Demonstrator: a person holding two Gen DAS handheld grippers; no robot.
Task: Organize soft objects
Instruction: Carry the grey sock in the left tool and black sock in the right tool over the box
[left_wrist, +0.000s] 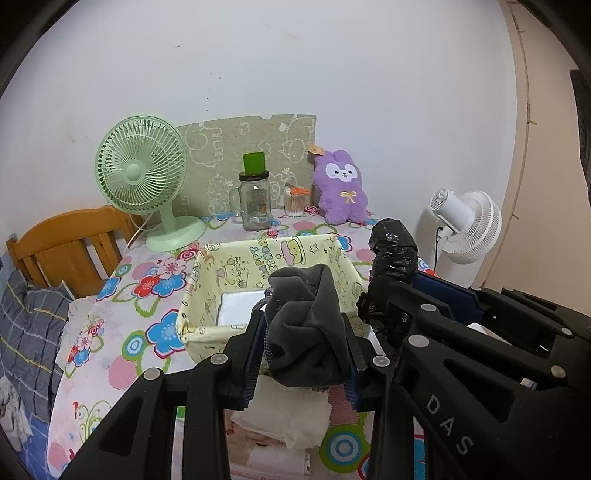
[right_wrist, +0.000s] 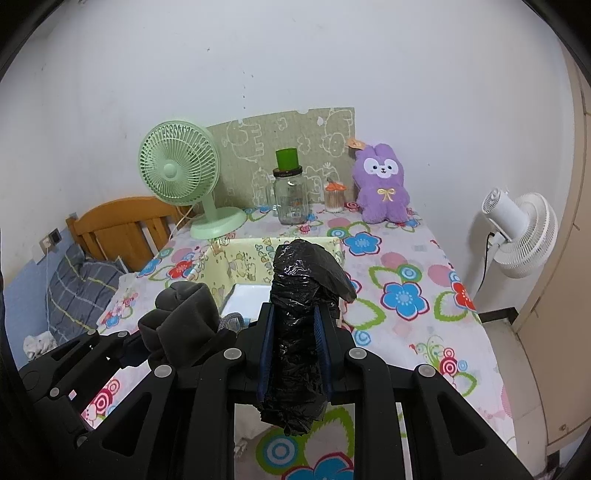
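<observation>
My left gripper (left_wrist: 306, 332) is shut on a bunched dark grey cloth (left_wrist: 310, 325), held above the near edge of a pale yellow fabric basket (left_wrist: 229, 269). The same cloth (right_wrist: 181, 317) shows at the left of the right wrist view. My right gripper (right_wrist: 293, 325) is shut on a roll of crinkled black plastic bags (right_wrist: 299, 332), which stands up between its pads beside the basket (right_wrist: 243, 266). That roll (left_wrist: 393, 247) appears right of the cloth in the left wrist view. The basket holds a white flat item (left_wrist: 240, 308).
A flowered cloth covers the table (right_wrist: 402, 295). At the back stand a green fan (left_wrist: 142, 177), a glass jar (left_wrist: 255, 201) with a green cup on it, a cotton-swab box (left_wrist: 297, 201) and a purple plush (left_wrist: 341, 188). White folded items (left_wrist: 284, 417) lie below. A white fan (right_wrist: 521, 232) stands right.
</observation>
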